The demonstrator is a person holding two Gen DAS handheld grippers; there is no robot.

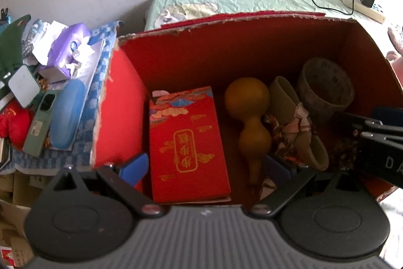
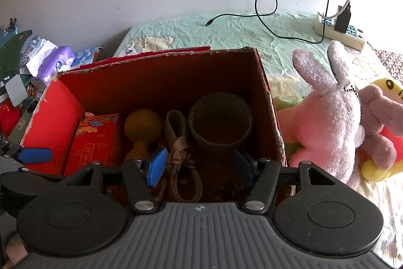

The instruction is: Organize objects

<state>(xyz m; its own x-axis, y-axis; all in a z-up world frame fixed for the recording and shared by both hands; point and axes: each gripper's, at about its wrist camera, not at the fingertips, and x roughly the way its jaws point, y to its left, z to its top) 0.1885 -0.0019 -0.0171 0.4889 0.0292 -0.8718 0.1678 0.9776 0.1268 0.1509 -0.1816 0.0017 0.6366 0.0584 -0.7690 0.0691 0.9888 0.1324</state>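
Hovering over the red box (image 2: 161, 82), both grippers, left gripper (image 1: 204, 168) and right gripper (image 2: 201, 165), are gaping empty; the gourd (image 1: 248, 117) inside looks light, hard, slippery, best pinched at its waist.

The box (image 1: 131, 97) is red inside; the packet (image 1: 186, 143) is red with gold print, the gourd (image 1: 248, 112) ochre, the cup (image 2: 220, 121) grey-brown. The rabbit (image 2: 327, 112) is pink, the sheet (image 2: 239, 29) pale green.

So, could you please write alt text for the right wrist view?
An open red cardboard box holds a red packet, a brown gourd, a folded strap and a dark round cup. The right gripper hovers over it, jaws open. Pink plush rabbits lie beside the box.
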